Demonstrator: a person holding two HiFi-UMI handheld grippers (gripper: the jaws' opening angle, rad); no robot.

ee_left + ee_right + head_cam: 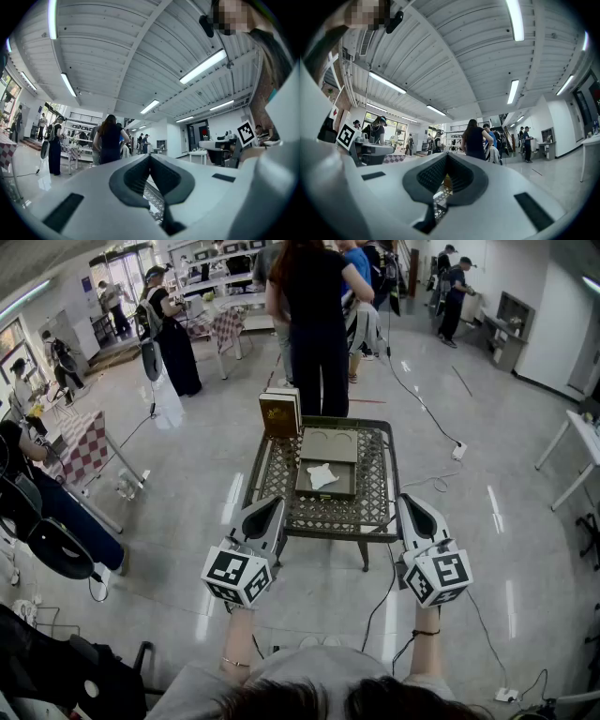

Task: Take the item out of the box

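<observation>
Item (pixel 322 475): white, flat, ragged in outline. Lying inside shallow tan box (pixel 343 486), alone in it, on lattice bench (pixel 370 507). Well ahead of both sets of jaws, roughly midway between the two. Left gripper (pixel 273 503) and right gripper (pixel 410 501) held level at near edge of bench, one toward each corner; jaws of each pressed together, gripping nothing. Just behind box, a tan tray (pixel 330 444) with two round hollows. Brown case (pixel 279 414) upright at far left corner.
</observation>
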